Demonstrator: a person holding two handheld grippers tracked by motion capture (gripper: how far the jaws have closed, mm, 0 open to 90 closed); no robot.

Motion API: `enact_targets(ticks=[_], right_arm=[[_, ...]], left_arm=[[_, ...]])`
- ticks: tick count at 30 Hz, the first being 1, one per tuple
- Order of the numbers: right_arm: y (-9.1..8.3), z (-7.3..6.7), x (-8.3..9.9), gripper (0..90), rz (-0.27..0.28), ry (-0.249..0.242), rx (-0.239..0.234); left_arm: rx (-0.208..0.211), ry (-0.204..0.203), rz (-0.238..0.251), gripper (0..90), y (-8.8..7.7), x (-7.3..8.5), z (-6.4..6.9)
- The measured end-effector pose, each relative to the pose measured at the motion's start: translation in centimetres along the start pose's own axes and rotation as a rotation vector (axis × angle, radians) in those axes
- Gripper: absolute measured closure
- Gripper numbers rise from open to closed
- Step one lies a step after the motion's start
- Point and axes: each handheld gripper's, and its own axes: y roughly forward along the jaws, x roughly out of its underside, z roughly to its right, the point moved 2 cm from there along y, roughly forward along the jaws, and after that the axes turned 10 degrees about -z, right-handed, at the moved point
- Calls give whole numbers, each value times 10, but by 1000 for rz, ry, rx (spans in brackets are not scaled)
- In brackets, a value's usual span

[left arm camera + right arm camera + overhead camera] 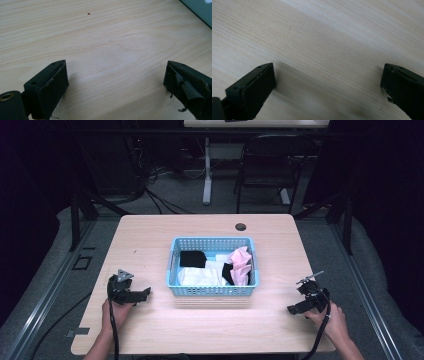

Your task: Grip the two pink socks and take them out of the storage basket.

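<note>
A: Quick check. Where's your left gripper point(142, 295)?

B: Near the front-left of the table point(150, 245), low over the wood, jaws pointing roughly twd the basket point(212, 291). Your left hand point(117, 312) is wrapped round the back of it, grey three-cornered plate on top.

A: Jaws?

B: Spread wide, nothing btwn them. In the left gripper view point(116, 82) you just see bare woodgrain in the gap, plus a tiny dark speck further up the board. Rt-hand pad looks frayed, bits of torn lining hanging off it. A pale blue-grey edge cuts the top corner of that view; can't tell for sure what it is.

A: And your right gripper point(295, 309)?

B: Front-right of the table, well apart from the basket, your right hand point(332, 320) behind it, cable trailing back along your forearm. Jaws also wide apart & empty. The right gripper view point(328, 85) shows only wood btwn them, w/ shadow under each jaw.

A: The basket itself?

B: Light blue plastic, lattice sides, sits mid-table, btwn your two grippers but nearer the left one. Neither touches it.

A: What's in it?

B: Clothes. White cloth point(200, 276) across the front-left, black piece point(192, 258) at the back-left, pink cloth point(241, 265) bunched up on the right side, w/ another black bit point(228, 272) just beside it. Can't tell what kind of garments.

A: Anything else on the table?

B: Round cable hole point(240, 226) near the far edge, behind the basket.
</note>
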Motion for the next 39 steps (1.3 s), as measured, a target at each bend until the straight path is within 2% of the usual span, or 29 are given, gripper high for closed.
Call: enact_targets(ticks=[2,7,9,11,15,18,19,20,25,32,33,34,39], right_arm=[[2,-1,1,0,30,19,-10],[0,0,0,0,2,0,-1],[0,0,0,0,2,0,1],[1,0,2,0,24,8,1],[0,0,1,0,19,6,-2],[-1,2,-1,0,-28,-2,8],[-1,2,-1,0,-28,-2,8],[-1,3,-3,0,-76,-21,-1],[-4,5,-3,0,-93,-21,-22],[-20,3,-7,4,-86,-35,-34],[-24,1,-8,5,-64,-23,-37],[-33,1,-11,7,-68,-39,-47],[-48,-3,-16,8,-54,-49,-39]], left_arm=[[0,-1,0,54,0,0,0],[0,0,0,55,0,0,0],[0,0,0,56,0,0,0],[0,-1,0,56,0,0,0],[1,0,4,55,1,-1,0],[1,0,4,56,1,-1,0],[1,0,4,56,1,-1,0],[1,0,4,56,1,-1,0],[1,0,4,56,1,-1,0],[1,1,3,56,1,-1,0],[1,0,4,56,1,-1,0],[1,0,4,56,1,-1,0],[1,1,4,56,1,-1,0]])
